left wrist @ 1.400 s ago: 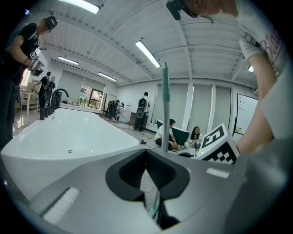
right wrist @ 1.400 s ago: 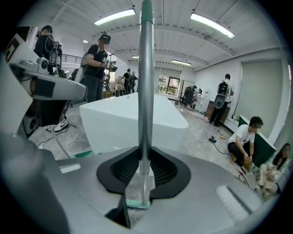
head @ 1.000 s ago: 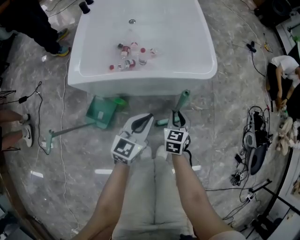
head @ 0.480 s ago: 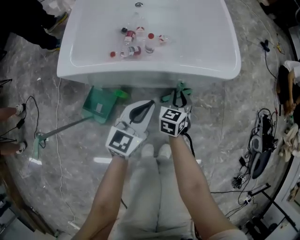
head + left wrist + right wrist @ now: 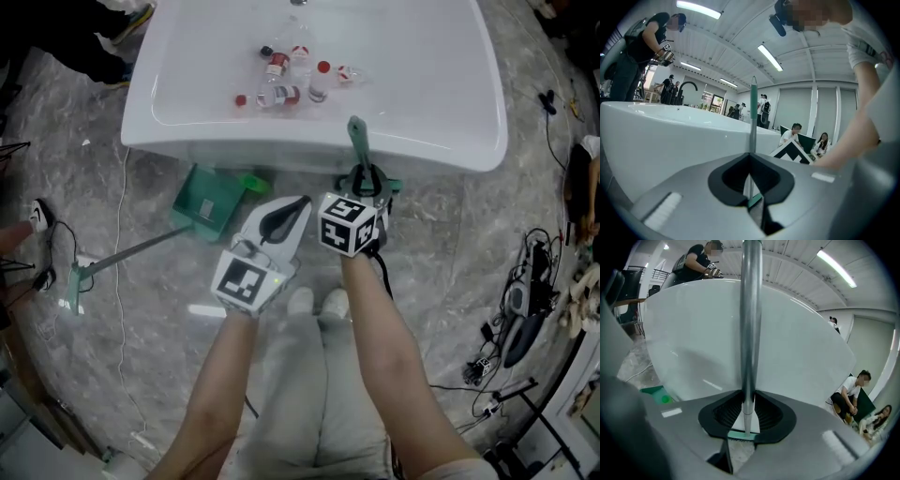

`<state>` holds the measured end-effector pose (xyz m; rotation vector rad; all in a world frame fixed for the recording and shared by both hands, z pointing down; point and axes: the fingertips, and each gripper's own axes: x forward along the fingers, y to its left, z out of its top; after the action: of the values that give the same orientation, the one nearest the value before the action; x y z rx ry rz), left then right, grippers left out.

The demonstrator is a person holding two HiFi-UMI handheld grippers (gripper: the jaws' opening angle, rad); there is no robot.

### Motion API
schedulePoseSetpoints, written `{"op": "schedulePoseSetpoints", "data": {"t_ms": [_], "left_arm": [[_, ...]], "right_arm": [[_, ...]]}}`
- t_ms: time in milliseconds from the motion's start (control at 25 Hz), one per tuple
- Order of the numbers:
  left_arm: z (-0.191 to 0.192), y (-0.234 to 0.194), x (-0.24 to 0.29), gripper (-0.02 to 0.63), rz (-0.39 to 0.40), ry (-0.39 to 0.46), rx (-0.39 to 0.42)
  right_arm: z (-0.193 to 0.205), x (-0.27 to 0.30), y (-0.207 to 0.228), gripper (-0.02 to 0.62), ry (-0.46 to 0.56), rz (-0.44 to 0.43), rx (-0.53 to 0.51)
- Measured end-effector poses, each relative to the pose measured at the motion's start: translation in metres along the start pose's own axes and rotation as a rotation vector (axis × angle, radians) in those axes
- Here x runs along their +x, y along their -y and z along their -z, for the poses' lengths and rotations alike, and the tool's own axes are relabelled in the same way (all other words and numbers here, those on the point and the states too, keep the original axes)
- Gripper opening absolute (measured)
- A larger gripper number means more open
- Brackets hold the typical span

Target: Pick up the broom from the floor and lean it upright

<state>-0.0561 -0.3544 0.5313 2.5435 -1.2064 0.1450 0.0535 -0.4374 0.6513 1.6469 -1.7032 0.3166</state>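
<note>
The broom [image 5: 357,139] stands nearly upright against the front wall of the white bathtub [image 5: 309,155], its green-tipped handle reaching over the rim. My right gripper [image 5: 364,178] is shut on it low down. In the right gripper view the grey pole [image 5: 751,333] rises straight from between the black pads, and the green broom head [image 5: 740,434] shows below. My left gripper [image 5: 298,202] hangs just left of it, shut on nothing. From the left gripper view the pole [image 5: 753,117] is seen beyond the closed jaw tips [image 5: 751,157].
A green dustpan [image 5: 208,211] with a long handle lies on the marble floor left of the grippers. Several small bottles [image 5: 291,80] lie inside the tub. Cables and gear [image 5: 520,300] clutter the floor at the right. People stand and sit around the room.
The broom's handle has swung up from a low slant to nearly upright against the tub. Both grippers have moved toward the tub wall.
</note>
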Motion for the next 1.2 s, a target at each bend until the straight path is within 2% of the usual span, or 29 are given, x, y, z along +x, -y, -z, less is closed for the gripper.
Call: {"op": "schedulePoseSetpoints", "data": {"t_ms": [120, 400, 600, 960, 1080, 1200], "left_arm": [[-0.002, 0.002, 0.000, 0.000, -0.003, 0.006, 0.000], [-0.003, -0.004, 0.000, 0.000, -0.026, 0.006, 0.001], [-0.004, -0.004, 0.002, 0.000, -0.035, -0.005, -0.004], [-0.028, 0.023, 0.009, 0.000, -0.001, -0.014, 0.005], [-0.042, 0.037, 0.009, 0.000, 0.017, -0.023, 0.015], [-0.059, 0.050, 0.006, 0.000, 0.030, -0.039, 0.033]], "right_arm": [[-0.004, 0.000, -0.003, 0.097, 0.022, -0.022, -0.011], [-0.006, -0.001, -0.017, 0.223, 0.042, -0.122, -0.030], [-0.008, -0.008, -0.015, 0.256, 0.064, -0.178, -0.031], [-0.018, -0.068, 0.012, 0.251, 0.104, -0.269, -0.023], [-0.028, -0.097, 0.020, 0.219, 0.109, -0.313, -0.020], [-0.044, -0.129, 0.027, 0.149, 0.124, -0.355, -0.024]]}}
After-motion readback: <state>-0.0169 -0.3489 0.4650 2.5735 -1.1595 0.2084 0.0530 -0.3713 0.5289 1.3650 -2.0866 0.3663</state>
